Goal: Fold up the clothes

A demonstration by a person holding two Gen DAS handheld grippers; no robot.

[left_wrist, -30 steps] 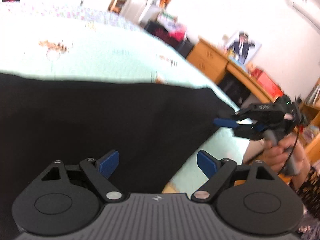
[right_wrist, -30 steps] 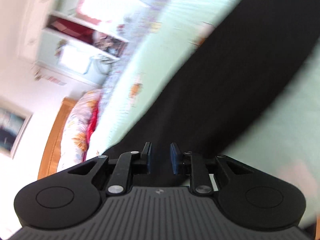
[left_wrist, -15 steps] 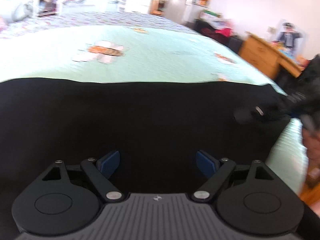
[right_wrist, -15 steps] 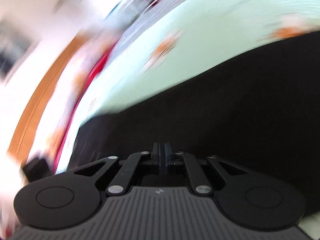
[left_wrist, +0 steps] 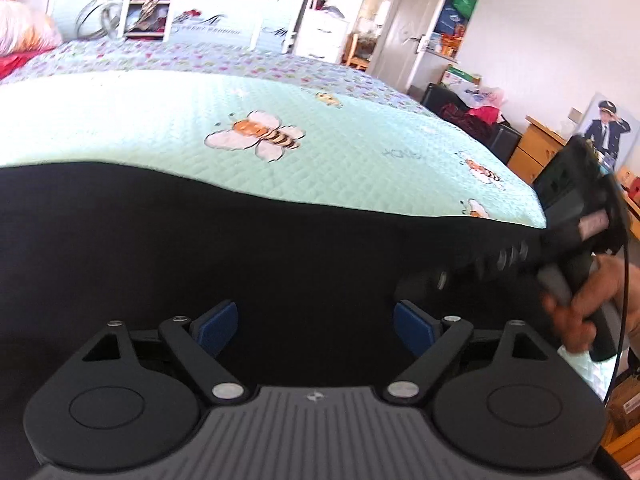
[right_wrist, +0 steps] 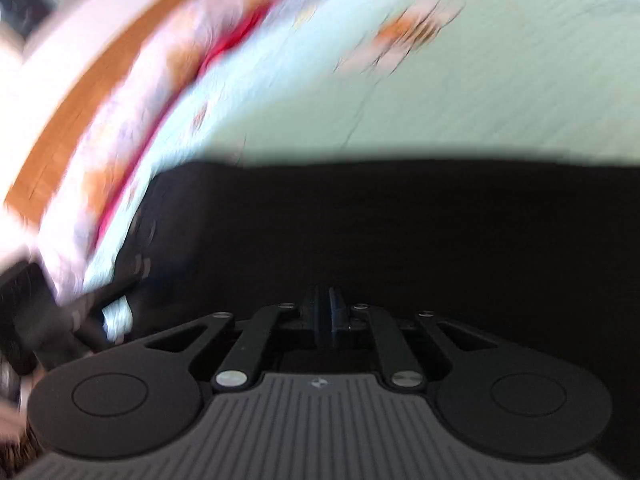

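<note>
Black garment lying spread across the near edge of the bed, both grippers over it.

Your left gripper [left_wrist: 316, 320] is hovering over the black garment [left_wrist: 280, 248] with its blue fingers spread wide, gripping nothing. The cloth is lying flat and wide along the near edge of the mint bedspread [left_wrist: 320, 152], its far hem running straight. To the right, your right gripper [right_wrist: 326, 312] is pressing its fingers together low against the fabric; whether cloth is pinched between them I cannot tell. No finished compact fold is showing, so this could be one layer laid over or a garment lying open.
</note>
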